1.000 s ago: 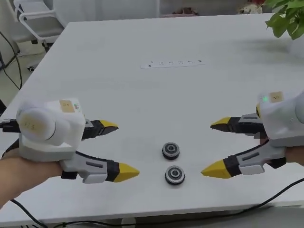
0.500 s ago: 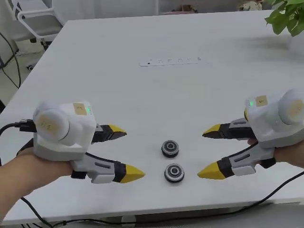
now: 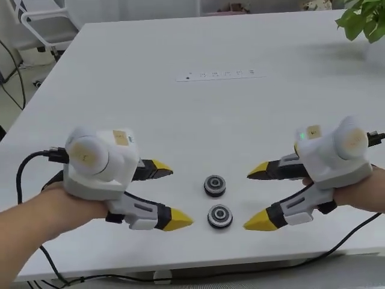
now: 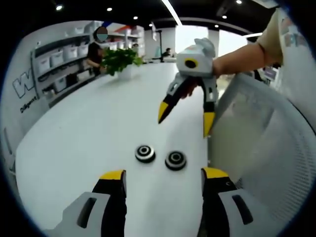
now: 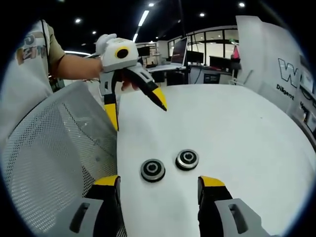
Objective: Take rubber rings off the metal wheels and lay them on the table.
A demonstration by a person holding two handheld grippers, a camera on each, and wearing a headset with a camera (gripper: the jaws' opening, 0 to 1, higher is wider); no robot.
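Two small metal wheels with black rubber rings lie flat near the table's front edge: a far wheel (image 3: 215, 185) and a near wheel (image 3: 220, 216). My left gripper (image 3: 172, 195) hovers open just left of them, its yellow tips pointing right. My right gripper (image 3: 254, 197) hovers open just right of them, tips pointing left. In the left gripper view the far wheel (image 4: 145, 153) and near wheel (image 4: 176, 160) lie ahead of the open left gripper (image 4: 164, 174), with the right gripper (image 4: 185, 118) beyond. The right gripper view has the near wheel (image 5: 152, 170) and far wheel (image 5: 187, 159) ahead of the open right gripper (image 5: 159, 181). Nothing is held.
A white power strip (image 3: 219, 76) lies mid-table. A green plant (image 3: 361, 21) stands at the far right corner. Black cables (image 3: 355, 232) trail over the front edge. A mesh chair back (image 5: 59, 163) stands close to that edge.
Both grippers have closed in on the two wheels from either side. Their jaws stay open. The wheels have not moved.
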